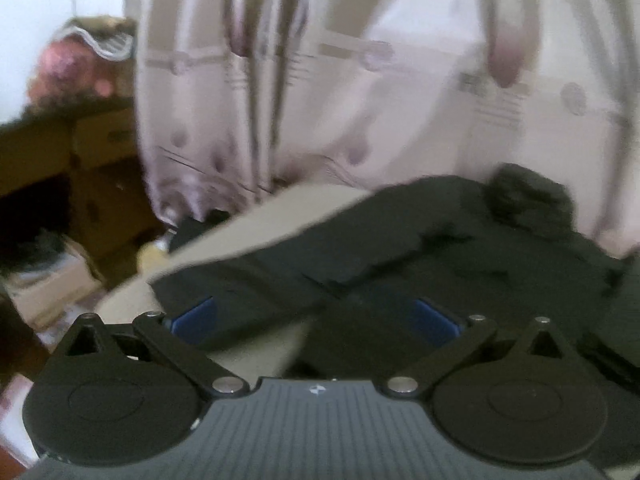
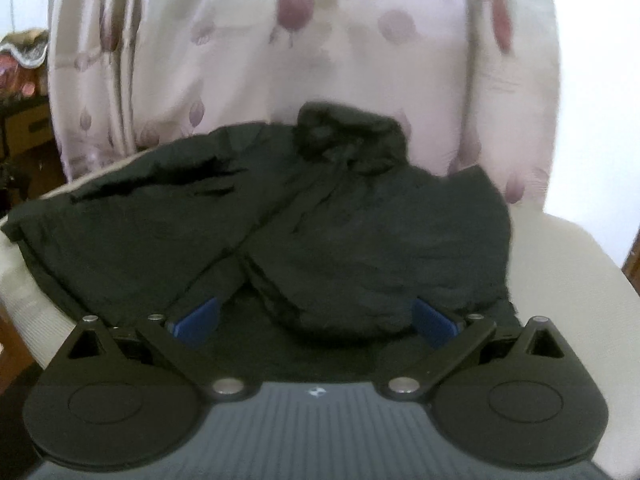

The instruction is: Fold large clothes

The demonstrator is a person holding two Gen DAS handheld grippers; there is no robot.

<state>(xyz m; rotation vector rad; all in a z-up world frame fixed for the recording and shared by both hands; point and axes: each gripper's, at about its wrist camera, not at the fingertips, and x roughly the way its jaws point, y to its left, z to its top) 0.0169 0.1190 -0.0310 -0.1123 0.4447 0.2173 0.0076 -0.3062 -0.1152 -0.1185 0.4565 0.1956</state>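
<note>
Both claws, left claw (image 1: 316,316) and right claw (image 2: 316,316), gape apart (nothing gripped) over black jacket (image 2: 304,216).

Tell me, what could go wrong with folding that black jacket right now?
The black jacket lies bunched, its sleeve crossing the body, so a fold made now may trap creases. Its left edge hangs near the rim of the cream table, so a tug could drag it off. Both the left tongs and the right tongs stand open with dark cloth between the pads; closing there might pinch several layers at once.
</note>
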